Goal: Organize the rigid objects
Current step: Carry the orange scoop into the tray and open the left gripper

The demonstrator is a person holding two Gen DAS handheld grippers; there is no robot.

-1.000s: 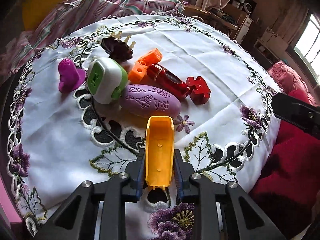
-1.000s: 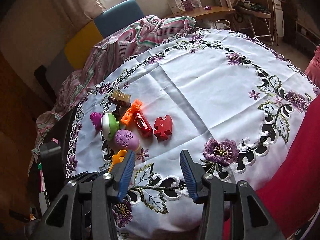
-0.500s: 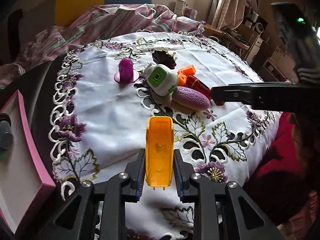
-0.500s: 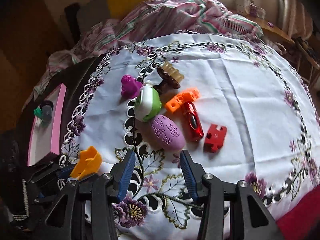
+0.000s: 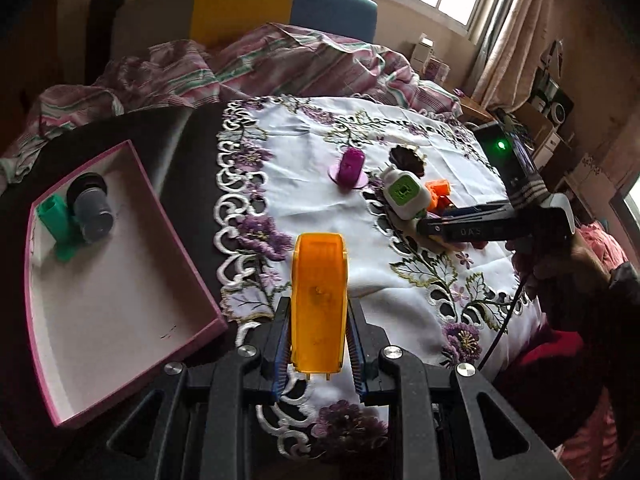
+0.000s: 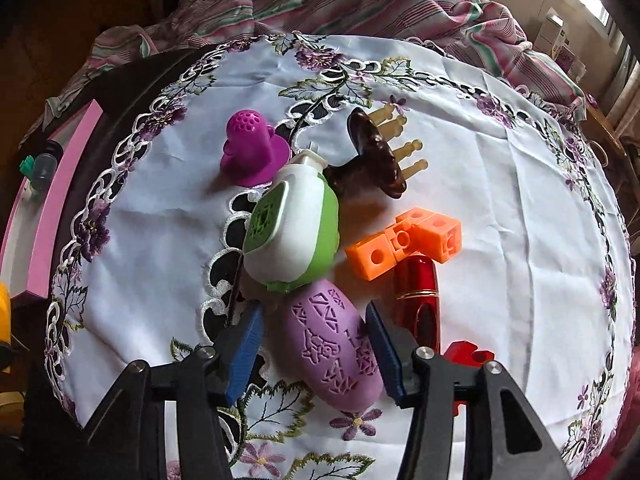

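My left gripper [image 5: 318,340] is shut on a yellow-orange plastic piece [image 5: 318,292] and holds it above the tablecloth edge, right of a pink tray [image 5: 192,276] that holds a green piece [image 5: 58,226] and a grey cap [image 5: 92,212]. My right gripper [image 6: 314,346] is open, with its pads on either side of a purple oval [image 6: 334,344] lying on the cloth. Beyond the oval lie a white-green box [image 6: 294,232], a magenta piece [image 6: 252,152], a brown brush [image 6: 376,160], orange cubes [image 6: 404,240], a red tube [image 6: 416,292] and a red block [image 6: 466,354].
A round table [image 6: 520,200] carries a white embroidered cloth. A striped blanket [image 5: 240,64] lies behind it. The right gripper and the hand [image 5: 560,248] holding it show in the left wrist view over the toy cluster. The pink tray's edge [image 6: 52,200] shows at the far left.
My left gripper has swung left with the yellow piece, bringing the pink tray into view. My right gripper has moved forward and down until its pads flank the purple oval.
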